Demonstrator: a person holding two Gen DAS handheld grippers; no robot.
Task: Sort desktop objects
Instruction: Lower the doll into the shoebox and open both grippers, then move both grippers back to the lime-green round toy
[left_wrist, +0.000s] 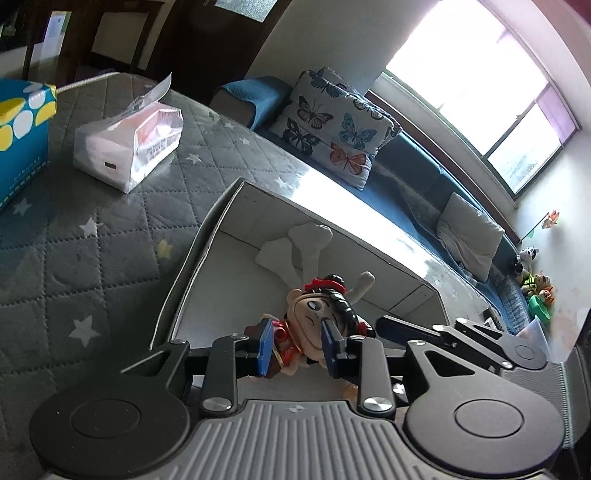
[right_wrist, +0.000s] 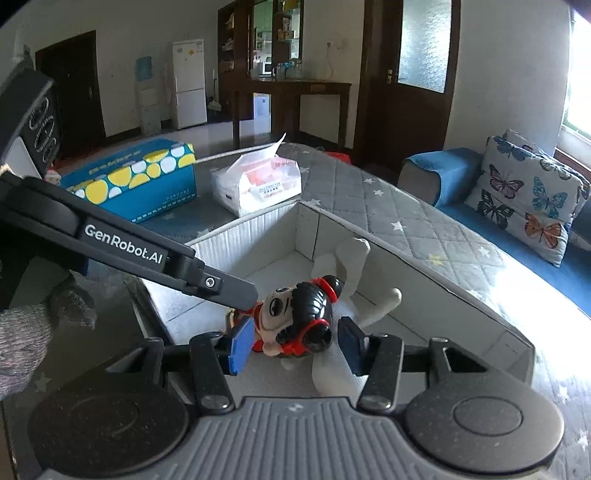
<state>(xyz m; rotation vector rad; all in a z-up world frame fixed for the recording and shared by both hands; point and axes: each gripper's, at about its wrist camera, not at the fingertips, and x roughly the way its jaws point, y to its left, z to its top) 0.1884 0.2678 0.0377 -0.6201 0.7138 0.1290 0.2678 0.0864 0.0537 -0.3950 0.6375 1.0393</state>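
I note one blue tissue box (right_wrist: 136, 181), one soft tissue pack (right_wrist: 258, 184), one white bin (right_wrist: 251, 229). Left gripper (left_wrist: 297, 345) clamped on one doll figure (right_wrist: 299, 319) over the bin; right gripper (right_wrist: 295, 343) part-open, straddling its head

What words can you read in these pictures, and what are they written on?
"GenRobot.AI": white letters on the black arm of the left gripper, seen from the right wrist camera.
Blue tissue box: a line of print along its side, too small to read.
Soft tissue pack: red and dark print on its wrapper, too blurred to read.
White fridge: a sticker near the top, unreadable.
The toy figure shows no writing.
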